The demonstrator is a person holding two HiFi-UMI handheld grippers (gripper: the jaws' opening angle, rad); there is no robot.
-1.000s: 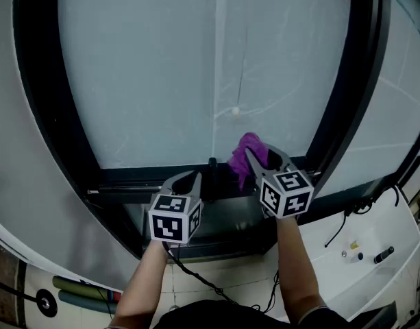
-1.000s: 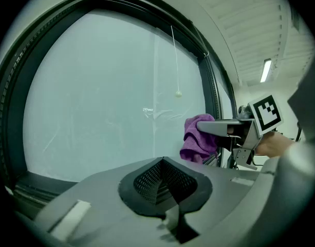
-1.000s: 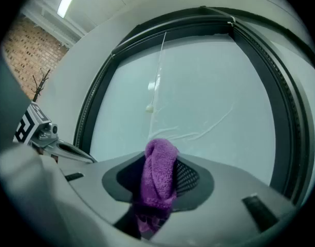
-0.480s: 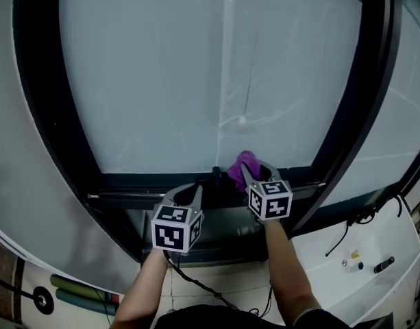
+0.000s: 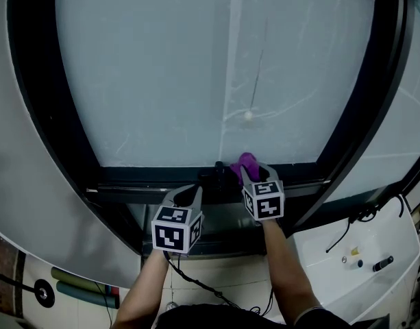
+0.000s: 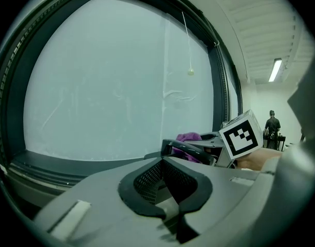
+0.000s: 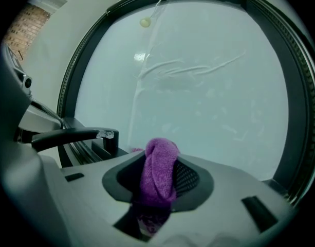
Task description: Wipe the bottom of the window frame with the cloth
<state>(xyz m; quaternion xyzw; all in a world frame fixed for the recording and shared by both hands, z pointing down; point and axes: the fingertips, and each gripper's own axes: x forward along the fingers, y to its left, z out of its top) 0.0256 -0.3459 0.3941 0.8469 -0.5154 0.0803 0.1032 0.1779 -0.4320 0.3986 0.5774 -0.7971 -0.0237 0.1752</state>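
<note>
right gripper [image 5: 253,172] pinching crumpled purple terry cloth [image 5: 244,161]; cloth at bottom rail of black window frame [image 5: 148,177], just under frosted pane [image 5: 162,81]. left gripper [image 5: 188,192] jaws pressed together, nothing between, just below rail.

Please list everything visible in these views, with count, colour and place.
window pane: one, pale frosted, fills the frame
window frame: one, black, around the pane
window handle: one, black, at the frame's bottom, left of the cloth
cord bead: one, whitish, hanging in front of the pane
cloth: one, purple, at the frame's bottom
cable: one, black, on the white surface at lower right
bystander: one, dark clothes, far back in the room
left gripper: grey, jaws together, empty, below the frame's bottom
right gripper: grey, shut on the cloth
forearms: two, behind the grippers
</note>
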